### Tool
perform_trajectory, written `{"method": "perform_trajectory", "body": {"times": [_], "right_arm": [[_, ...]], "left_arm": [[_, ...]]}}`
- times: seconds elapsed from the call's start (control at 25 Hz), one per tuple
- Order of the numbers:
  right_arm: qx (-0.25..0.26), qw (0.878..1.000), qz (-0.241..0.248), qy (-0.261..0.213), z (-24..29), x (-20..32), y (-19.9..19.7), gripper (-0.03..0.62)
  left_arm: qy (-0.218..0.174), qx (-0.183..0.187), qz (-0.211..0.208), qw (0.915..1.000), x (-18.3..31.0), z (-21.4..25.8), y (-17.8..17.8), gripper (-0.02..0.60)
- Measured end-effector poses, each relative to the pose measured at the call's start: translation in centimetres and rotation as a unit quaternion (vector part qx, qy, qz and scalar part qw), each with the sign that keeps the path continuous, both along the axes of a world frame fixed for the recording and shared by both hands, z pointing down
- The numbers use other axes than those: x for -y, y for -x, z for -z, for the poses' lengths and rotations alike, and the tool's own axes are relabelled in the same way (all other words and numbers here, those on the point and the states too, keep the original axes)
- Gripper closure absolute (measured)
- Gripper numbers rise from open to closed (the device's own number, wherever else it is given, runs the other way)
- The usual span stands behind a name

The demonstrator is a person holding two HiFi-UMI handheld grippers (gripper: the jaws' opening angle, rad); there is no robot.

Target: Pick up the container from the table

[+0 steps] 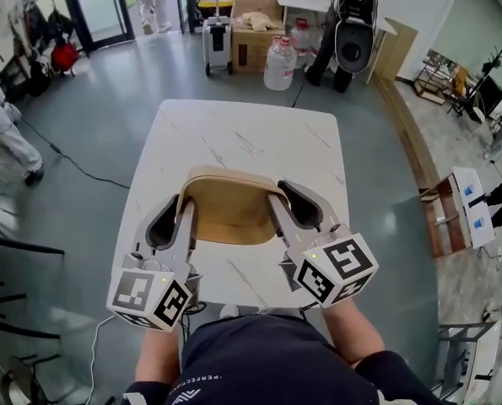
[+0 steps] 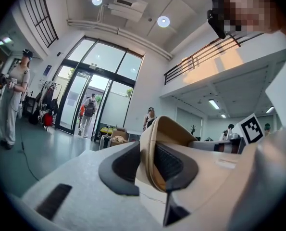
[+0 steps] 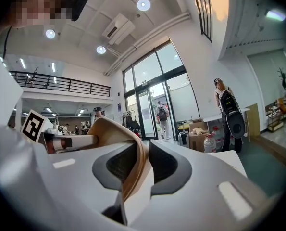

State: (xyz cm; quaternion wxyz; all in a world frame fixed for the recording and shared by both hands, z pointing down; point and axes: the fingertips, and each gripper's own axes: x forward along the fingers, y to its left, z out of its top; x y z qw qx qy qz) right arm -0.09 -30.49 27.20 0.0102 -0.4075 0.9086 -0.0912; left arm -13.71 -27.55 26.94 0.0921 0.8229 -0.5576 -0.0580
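A tan, shallow container [image 1: 229, 209] hangs just above the white marble table [image 1: 242, 137], held between my two grippers. My left gripper [image 1: 176, 222] is shut on its left rim, one dark pad inside the wall and one outside. My right gripper [image 1: 288, 209] is shut on the right rim in the same way. In the left gripper view the tan rim [image 2: 152, 148] runs upright between the pads of that gripper [image 2: 150, 170]. In the right gripper view the thin curved wall [image 3: 135, 153] is pinched in that gripper [image 3: 142, 170]. Both grippers point level.
Beyond the table's far edge stand a water jug [image 1: 279, 63], cardboard boxes [image 1: 255, 28] and a person with a backpack [image 1: 352, 19]. Another person [image 1: 6, 133] stands at the left, black chair frames [image 1: 6, 310] at lower left, a wooden bench [image 1: 440, 218] at the right.
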Motion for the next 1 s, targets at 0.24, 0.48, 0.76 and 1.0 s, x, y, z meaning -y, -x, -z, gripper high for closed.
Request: {"method": "perform_trajectory", "body": {"times": [0.24,0.48,0.76,1.0], "right_arm": [[-0.004,1.000,-0.005,0.001,0.1,-0.2,-0.5,0.549],[-0.001,1.000,-0.010,0.003,0.2,-0.3,-1.0,0.551],[0.000,1.000,-0.014,0.006,-0.4,0.2,-1.4,0.551],[0.000,1.000,-0.014,0.011,-0.8,0.5,-1.7,0.551]], "left_arm": [[-0.003,0.001,0.001,1.0000,-0.2,0.3,-0.2,0.522],[-0.002,0.002,-0.005,1.0000,-0.2,0.4,-0.8,0.522],[0.001,0.006,-0.010,0.9999,0.3,-0.2,-1.1,0.522],[0.005,0.008,-0.010,0.9999,0.6,-0.4,-1.5,0.522]]}}
